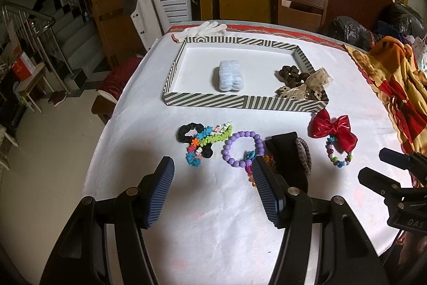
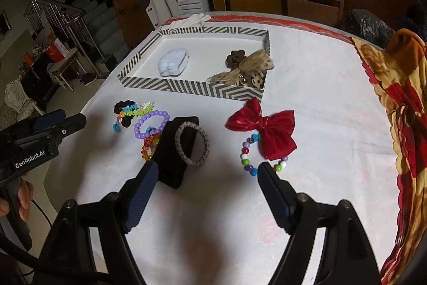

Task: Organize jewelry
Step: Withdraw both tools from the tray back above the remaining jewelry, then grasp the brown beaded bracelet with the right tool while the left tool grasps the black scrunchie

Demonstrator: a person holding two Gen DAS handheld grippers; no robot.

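Two grippers hang over the near part of the white surface (image 1: 213,218), both with jaws apart and empty: the left gripper (image 1: 213,172) before a purple bead bracelet (image 1: 242,148), the right gripper (image 2: 205,172) between a black band (image 2: 176,151) and a multicoloured bead bracelet (image 2: 246,154). Bare cloth lies under and in front of both. Jewelry sits in a row between them and the striped tray (image 1: 240,102), whose near wall stands just beyond a red bow (image 2: 264,132). A patterned cloth (image 2: 400,111) crowds the right edge; the left edge drops to the floor. Only the right view shows a hand (image 2: 16,202) on the left gripper's handle — and a braided ring (image 2: 192,143) atop the band.
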